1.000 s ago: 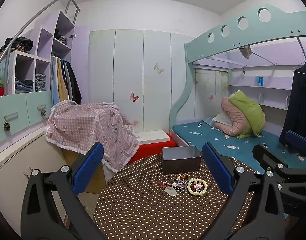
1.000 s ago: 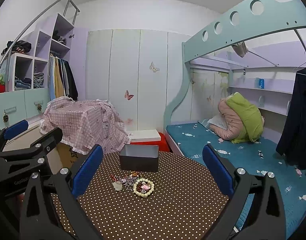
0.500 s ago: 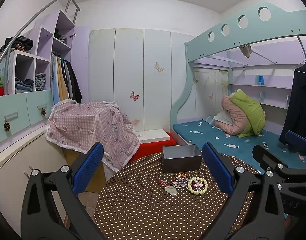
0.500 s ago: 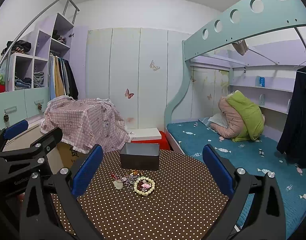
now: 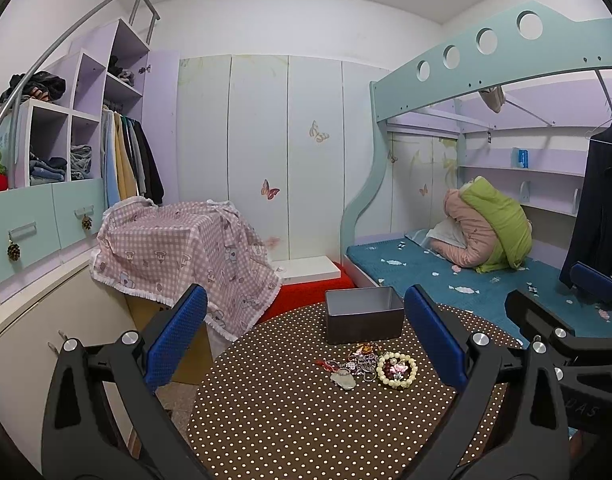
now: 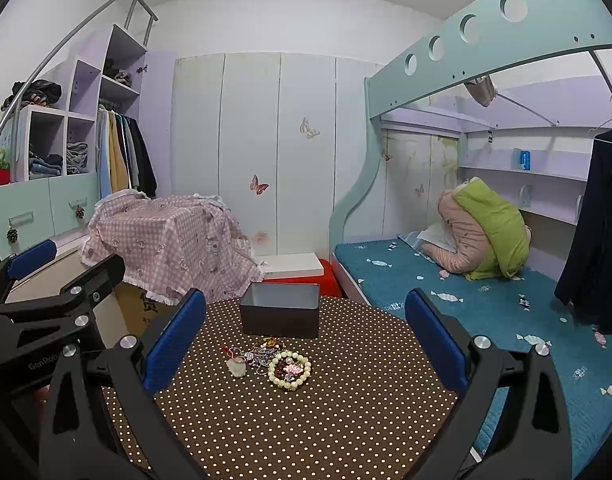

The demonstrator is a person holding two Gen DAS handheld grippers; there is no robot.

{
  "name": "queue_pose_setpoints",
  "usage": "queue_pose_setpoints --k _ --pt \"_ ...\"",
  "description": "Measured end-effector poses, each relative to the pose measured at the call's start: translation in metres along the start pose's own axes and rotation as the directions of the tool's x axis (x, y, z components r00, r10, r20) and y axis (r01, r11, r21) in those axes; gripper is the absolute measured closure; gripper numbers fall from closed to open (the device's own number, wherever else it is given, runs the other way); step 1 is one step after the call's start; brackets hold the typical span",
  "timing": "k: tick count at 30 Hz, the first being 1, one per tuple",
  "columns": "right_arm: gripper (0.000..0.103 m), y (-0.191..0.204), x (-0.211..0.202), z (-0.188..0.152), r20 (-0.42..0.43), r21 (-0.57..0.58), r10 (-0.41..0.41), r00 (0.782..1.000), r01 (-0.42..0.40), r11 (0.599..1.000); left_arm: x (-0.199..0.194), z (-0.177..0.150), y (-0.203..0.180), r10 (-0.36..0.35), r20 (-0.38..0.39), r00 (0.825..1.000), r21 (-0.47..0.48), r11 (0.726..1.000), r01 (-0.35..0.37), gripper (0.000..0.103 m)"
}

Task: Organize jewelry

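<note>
A small heap of jewelry lies on a round brown polka-dot table (image 5: 290, 420) (image 6: 345, 400): a cream bead bracelet (image 5: 397, 370) (image 6: 290, 371), tangled silver chains (image 5: 361, 362) (image 6: 260, 356) and a pale pendant (image 5: 343, 380) (image 6: 236, 367). Behind the heap stands an open dark box (image 5: 363, 314) (image 6: 280, 309) that looks empty. My left gripper (image 5: 306, 336) is open above the table's near side. My right gripper (image 6: 306, 334) is open too, with the heap between and beyond its fingers. Neither touches anything.
A pink checked cloth (image 5: 178, 248) covers furniture left of the table. A bed with a teal cover (image 6: 485, 312) runs along the right, bedding piled on it. A red and white step (image 5: 309, 276) sits behind the table. Shelves and hanging clothes (image 5: 126, 160) fill the left wall.
Both views have tilted down slightly, so the table, box and jewelry sit a little higher in frame. The jaws stay open and nothing on the table has moved.
</note>
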State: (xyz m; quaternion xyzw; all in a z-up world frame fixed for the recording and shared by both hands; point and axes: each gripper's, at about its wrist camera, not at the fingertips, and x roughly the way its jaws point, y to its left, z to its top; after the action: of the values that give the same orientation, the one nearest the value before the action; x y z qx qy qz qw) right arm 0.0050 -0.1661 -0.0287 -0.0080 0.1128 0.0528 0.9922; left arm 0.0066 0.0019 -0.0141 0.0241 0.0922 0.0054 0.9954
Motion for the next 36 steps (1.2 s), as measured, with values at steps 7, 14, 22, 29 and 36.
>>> queue_pose_setpoints --k 7,14,22,29,36 --pt "0.007 -0.001 0.011 -0.006 -0.029 0.008 0.008 1.0 -0.007 1.0 0.013 -0.006 -0.003 0.002 -0.031 1.0 0.008 1.0 -0.002 0.005" --pt "0.007 -0.007 0.032 -0.016 -0.093 0.015 0.027 0.995 -0.026 1.0 0.038 -0.016 -0.006 0.0 -0.096 0.995 0.021 1.0 0.002 0.005" --pt "0.007 -0.023 0.074 -0.046 -0.243 0.054 0.033 0.97 -0.02 0.998 0.095 -0.051 0.013 -0.017 -0.29 0.957 -0.03 1.0 0.009 0.005" --pt "0.007 -0.033 0.112 -0.07 -0.367 0.088 0.066 0.928 -0.036 0.995 0.157 -0.093 0.034 -0.048 -0.489 0.871 -0.146 0.989 -0.028 0.005" --pt "0.007 -0.044 0.141 -0.086 -0.442 0.087 0.075 0.894 -0.041 0.995 0.207 -0.125 0.013 -0.14 -0.596 0.791 -0.156 0.986 0.057 0.005"
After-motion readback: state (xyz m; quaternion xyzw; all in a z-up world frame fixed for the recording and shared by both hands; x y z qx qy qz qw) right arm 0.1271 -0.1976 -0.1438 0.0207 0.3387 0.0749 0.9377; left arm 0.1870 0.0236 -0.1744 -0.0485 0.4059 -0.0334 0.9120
